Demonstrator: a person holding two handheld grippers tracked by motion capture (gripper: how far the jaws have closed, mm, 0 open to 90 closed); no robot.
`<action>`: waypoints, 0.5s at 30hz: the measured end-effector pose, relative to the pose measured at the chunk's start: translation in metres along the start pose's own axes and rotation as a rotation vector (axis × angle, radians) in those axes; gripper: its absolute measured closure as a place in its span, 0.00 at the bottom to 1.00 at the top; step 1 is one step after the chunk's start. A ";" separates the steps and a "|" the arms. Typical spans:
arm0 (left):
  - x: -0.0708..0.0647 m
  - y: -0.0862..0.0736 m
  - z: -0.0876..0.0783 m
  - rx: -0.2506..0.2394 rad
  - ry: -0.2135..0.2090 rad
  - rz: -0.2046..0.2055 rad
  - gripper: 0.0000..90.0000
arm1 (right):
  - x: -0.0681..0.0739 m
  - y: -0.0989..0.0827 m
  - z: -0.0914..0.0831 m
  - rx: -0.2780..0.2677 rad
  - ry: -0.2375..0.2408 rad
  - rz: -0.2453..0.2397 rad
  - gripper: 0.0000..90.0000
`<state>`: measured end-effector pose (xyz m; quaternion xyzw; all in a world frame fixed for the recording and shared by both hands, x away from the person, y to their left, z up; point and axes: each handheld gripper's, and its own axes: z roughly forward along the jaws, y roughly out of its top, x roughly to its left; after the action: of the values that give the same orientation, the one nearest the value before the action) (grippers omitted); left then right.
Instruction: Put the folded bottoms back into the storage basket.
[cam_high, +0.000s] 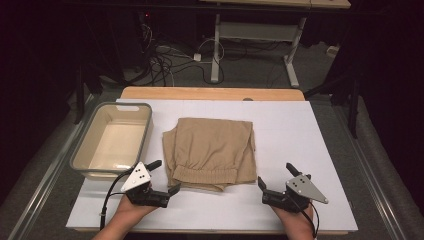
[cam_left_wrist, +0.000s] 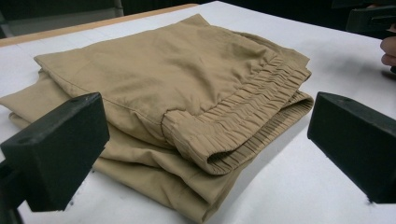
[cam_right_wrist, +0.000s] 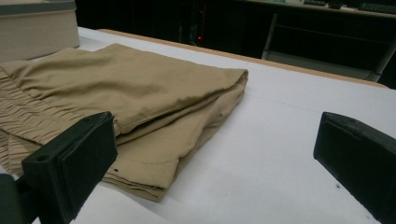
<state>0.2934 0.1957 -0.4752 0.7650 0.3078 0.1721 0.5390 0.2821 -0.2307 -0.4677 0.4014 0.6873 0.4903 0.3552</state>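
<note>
Folded tan cotton-type trousers w/ elastic gathered waistband (cam_high: 209, 152) lie flat on the white table sheet (cam_high: 280, 125), just right of the grey-rimmed beige plastic tub (cam_high: 111, 140), not touching it. Waistband edge faces the person; folded legs run away toward the far side.

Left gripper (cam_high: 164, 177) sits off the trousers' near-left corner, right gripper (cam_high: 274, 178) off the near-right corner. Both have jaws wide apart, nothing between them, pads not on the fabric. Left gripper view looks at the waistband (cam_left_wrist: 233, 126); right gripper view looks along the garment's right folded edge (cam_right_wrist: 205, 116).

Handling, as a judgement: soft, limp, light. No stiffness, so it'll sag and unfold if lifted from one point. Several layers stacked, so a pinch on the top layer alone prob. peels the fold open. Fabric looks matte, not slippery; pads should hold ok. Not fragile.

Where to grip: the waistband is the thickest, firmest part, best bite, esp. at its two ends, one gripper each. To keep the fold, jaws should take the whole stack at the edge, lower jaw sliding under along the sheet. If moving to the tub, lift both ends together, keep it taut betw. the grippers.
</note>
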 end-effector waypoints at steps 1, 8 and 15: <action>0.001 0.000 0.000 0.014 0.001 0.000 0.00 | 0.001 0.000 0.002 0.005 0.007 -0.003 0.00; 0.003 0.001 -0.002 0.028 -0.025 -0.031 0.26 | 0.004 0.001 0.006 0.041 0.033 -0.006 0.06; 0.009 0.010 0.008 0.036 -0.015 -0.089 0.67 | 0.009 0.006 0.017 0.101 0.098 0.002 0.38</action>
<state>0.3074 0.1935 -0.4695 0.7613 0.3403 0.1365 0.5347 0.2941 -0.2145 -0.4674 0.3952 0.7272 0.4744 0.3000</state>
